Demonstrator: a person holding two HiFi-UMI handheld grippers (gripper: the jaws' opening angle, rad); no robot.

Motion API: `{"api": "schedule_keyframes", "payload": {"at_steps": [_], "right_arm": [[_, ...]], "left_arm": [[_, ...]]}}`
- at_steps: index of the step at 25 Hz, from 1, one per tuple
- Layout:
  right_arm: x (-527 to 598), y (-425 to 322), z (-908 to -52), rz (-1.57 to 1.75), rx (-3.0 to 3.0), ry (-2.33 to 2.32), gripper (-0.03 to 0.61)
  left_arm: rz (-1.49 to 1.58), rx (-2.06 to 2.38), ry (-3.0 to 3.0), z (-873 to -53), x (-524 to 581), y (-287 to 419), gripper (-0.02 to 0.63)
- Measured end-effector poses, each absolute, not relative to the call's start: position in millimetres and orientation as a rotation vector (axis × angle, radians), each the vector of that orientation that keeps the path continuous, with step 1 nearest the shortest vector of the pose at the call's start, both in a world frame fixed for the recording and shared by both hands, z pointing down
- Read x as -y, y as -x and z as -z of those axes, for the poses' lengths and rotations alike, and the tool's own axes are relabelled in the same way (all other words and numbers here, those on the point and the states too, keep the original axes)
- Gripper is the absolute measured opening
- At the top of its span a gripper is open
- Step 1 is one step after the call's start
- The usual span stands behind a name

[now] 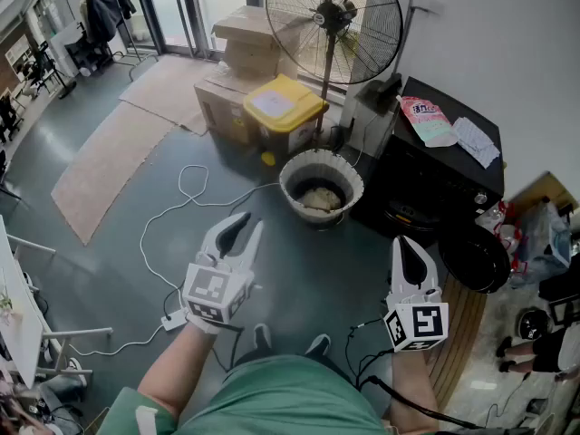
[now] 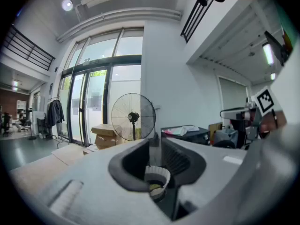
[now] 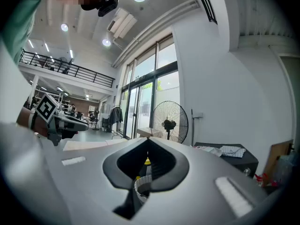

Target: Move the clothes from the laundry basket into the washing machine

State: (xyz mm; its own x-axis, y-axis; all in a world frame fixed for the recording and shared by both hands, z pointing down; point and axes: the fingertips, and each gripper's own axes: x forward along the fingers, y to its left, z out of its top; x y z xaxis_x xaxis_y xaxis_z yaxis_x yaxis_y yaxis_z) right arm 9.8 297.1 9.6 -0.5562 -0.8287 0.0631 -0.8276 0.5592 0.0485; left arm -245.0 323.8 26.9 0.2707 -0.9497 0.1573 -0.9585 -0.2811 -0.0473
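Item 1, left tongs [image 1: 249, 223]: one, pressed together with nothing pinched, held out above the grey floor [image 1: 299, 279] and aimed toward the basket. Item 2, right tongs [image 1: 405, 243]: one, likewise pressed together and empty, near the washer's front. Item 3, white round laundry basket with ribbed walls [image 1: 349, 178]: one, standing on the floor ahead of me, close against the machine's corner; I cannot tell whether they touch. Item 4, pale beige clothes [image 1: 319, 198]: one crumpled heap low in the basket; separate pieces cannot be counted from here. I judge them soft, limp and light, likely to drape and trail, and not fragile. They are best taken at a raised fold near the heap's middle, pinched deep so the cloth does not slip free. Item 5, black boxy front-loading washing machine [image 1: 444, 166]: one, to the right of the basket, its round door [image 1: 473, 259] seemingly swung open. Item 6, black standing fan [image 1: 331, 16]: one, behind the basket. Item 7, yellow-lidded bin [image 1: 275, 104]: one, left of the fan.
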Motion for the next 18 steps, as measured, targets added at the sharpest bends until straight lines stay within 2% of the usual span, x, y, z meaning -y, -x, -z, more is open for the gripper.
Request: {"api": "schedule_keyframes", "payload": {"at_steps": [15,18], "right_arm": [[-290.3,-63.7,-18.9,-0.076,2.772,-1.427,0.003],[-284.8,-82.8,-21.8,-0.096,2.789,-1.428,0.057]], "left_arm": [[-0.226,1.981,-2.417,-7.6,-319.5,221.7,0.086],[-0.208,2.026,-2.406,-3.1,-320.6,209.6,0.103]]}}
